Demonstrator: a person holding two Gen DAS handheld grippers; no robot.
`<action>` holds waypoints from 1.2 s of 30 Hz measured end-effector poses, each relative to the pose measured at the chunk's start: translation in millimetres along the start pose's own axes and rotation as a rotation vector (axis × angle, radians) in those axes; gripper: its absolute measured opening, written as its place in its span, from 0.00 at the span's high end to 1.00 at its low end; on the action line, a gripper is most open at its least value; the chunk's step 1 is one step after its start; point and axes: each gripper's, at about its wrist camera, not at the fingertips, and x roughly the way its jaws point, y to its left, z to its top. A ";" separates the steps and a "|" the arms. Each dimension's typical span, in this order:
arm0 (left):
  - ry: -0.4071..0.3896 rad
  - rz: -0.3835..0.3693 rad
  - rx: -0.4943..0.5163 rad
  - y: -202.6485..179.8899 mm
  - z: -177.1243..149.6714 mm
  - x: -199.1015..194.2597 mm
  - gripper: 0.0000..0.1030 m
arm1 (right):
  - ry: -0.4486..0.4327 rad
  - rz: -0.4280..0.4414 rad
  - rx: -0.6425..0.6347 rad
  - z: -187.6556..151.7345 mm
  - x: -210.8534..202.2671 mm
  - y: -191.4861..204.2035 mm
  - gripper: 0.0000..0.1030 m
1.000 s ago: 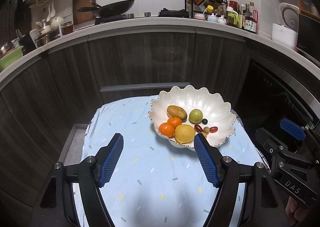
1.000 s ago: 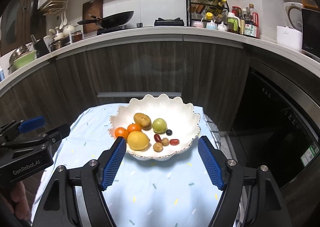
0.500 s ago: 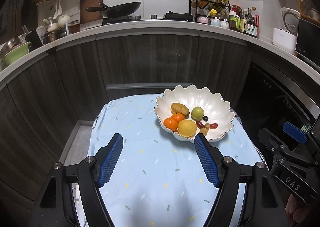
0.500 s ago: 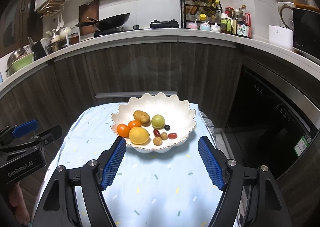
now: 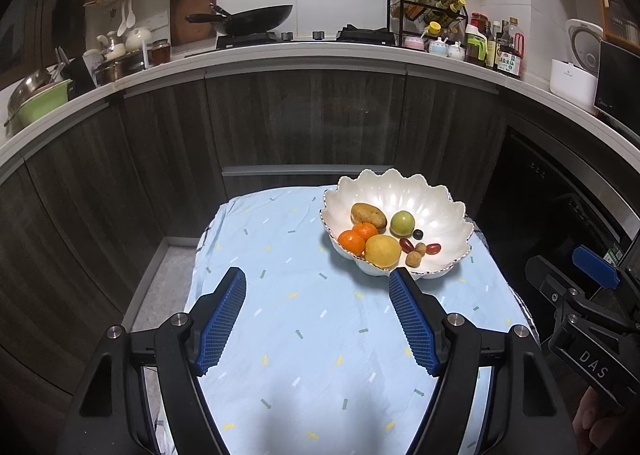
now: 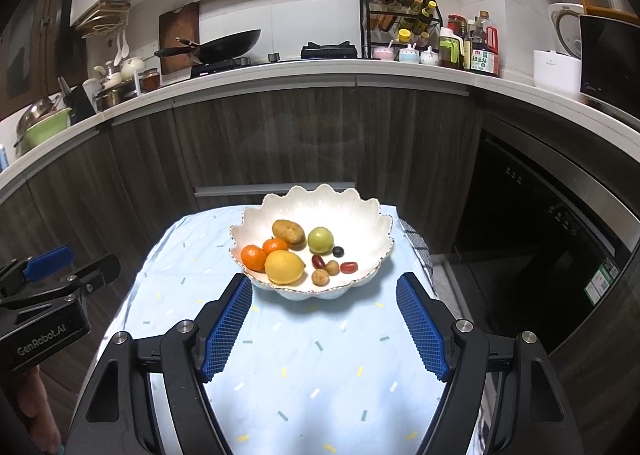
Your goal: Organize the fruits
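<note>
A white scalloped bowl [image 5: 424, 195] [image 6: 360, 211] stands at the far right of a table with a light blue cloth [image 5: 304, 327] [image 6: 320, 355]. In it lie a yellow lemon [image 5: 383, 251] [image 6: 284, 266], two mandarins [image 5: 352, 242] [image 6: 253, 257], a brown potato [image 5: 368, 214] [image 6: 289, 232], a green fruit [image 5: 402, 223] [image 6: 320, 239] and several small dark and red fruits. My left gripper [image 5: 318, 279] is open and empty, short of the bowl. My right gripper [image 6: 324, 283] is open and empty, its fingers on either side of the bowl's near rim.
Dark wood cabinets and a curved white counter [image 5: 304, 55] stand behind the table, with a wok [image 5: 248, 19], a spice rack [image 5: 428, 11] and bottles on it. A dark oven front [image 6: 540, 255] is at the right. The floor drops away at the left of the table.
Both grippers have drawn back and up from the bowl, which now looks smaller and farther. Both stay open and empty. The fruits have not moved.
</note>
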 end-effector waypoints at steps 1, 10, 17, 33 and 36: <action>-0.001 0.001 -0.001 0.4 -0.2 -0.5 0.29 | -0.001 -0.002 -0.002 -0.4 -1.5 0.4 0.27; -0.011 0.010 0.001 0.7 1.4 -5.0 0.29 | -0.006 0.000 0.001 -0.8 -6.0 0.8 0.27; -0.012 0.011 0.001 0.4 1.8 -5.7 0.29 | -0.006 0.000 0.003 -0.2 -7.1 0.4 0.27; -0.003 0.018 -0.006 4.3 2.6 -5.5 0.29 | -0.007 0.000 0.003 0.4 -7.3 -0.7 0.27; -0.002 0.016 -0.008 4.2 2.3 -5.6 0.29 | -0.008 -0.002 0.005 0.5 -7.8 -1.4 0.27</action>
